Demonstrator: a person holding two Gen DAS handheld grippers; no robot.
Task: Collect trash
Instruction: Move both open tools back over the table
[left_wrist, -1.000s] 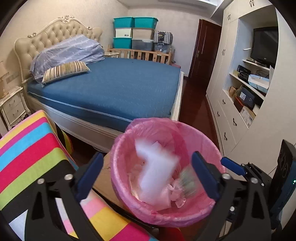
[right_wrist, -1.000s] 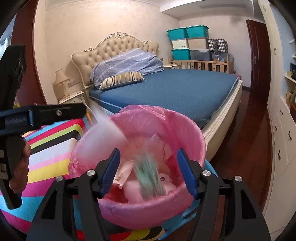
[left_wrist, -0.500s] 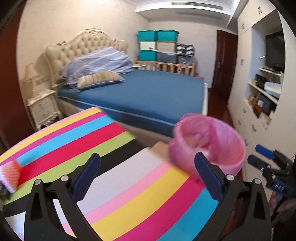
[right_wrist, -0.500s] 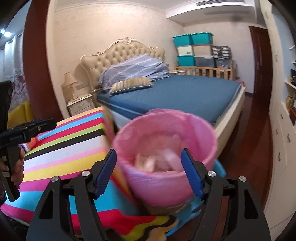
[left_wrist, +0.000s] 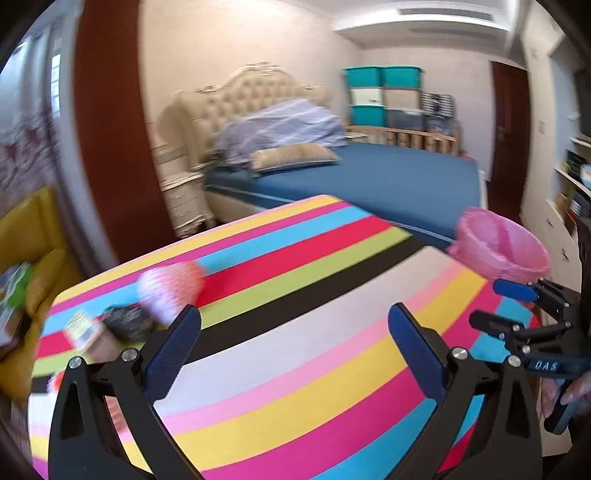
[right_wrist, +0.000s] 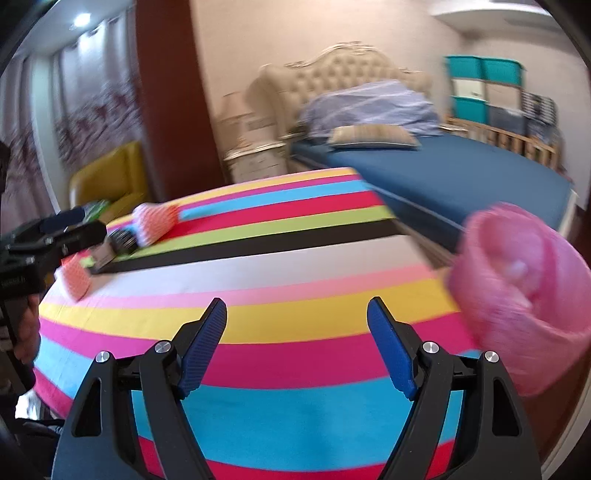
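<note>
In the left wrist view, the left gripper is hovering over the striped worktop with its blue fingers spread wide apart and nothing between them. A blurred pink-and-white piece of trash is lying near the worktop's far left corner, just beyond the left fingertip, with a dark crumpled scrap and a pale wrapper beside it. The pink-lined trash bin is sitting past the worktop's right edge, well apart from that litter. The right gripper is showing at the right border, a hand on its handle.

In the right wrist view, the right gripper is hanging above the near side of the worktop, its fingers likewise released and holding nothing. The trash bin is looming close at the right, blurred. The pieces of trash are lying at the far left corner, next to the left gripper. A blue bed is standing behind.
</note>
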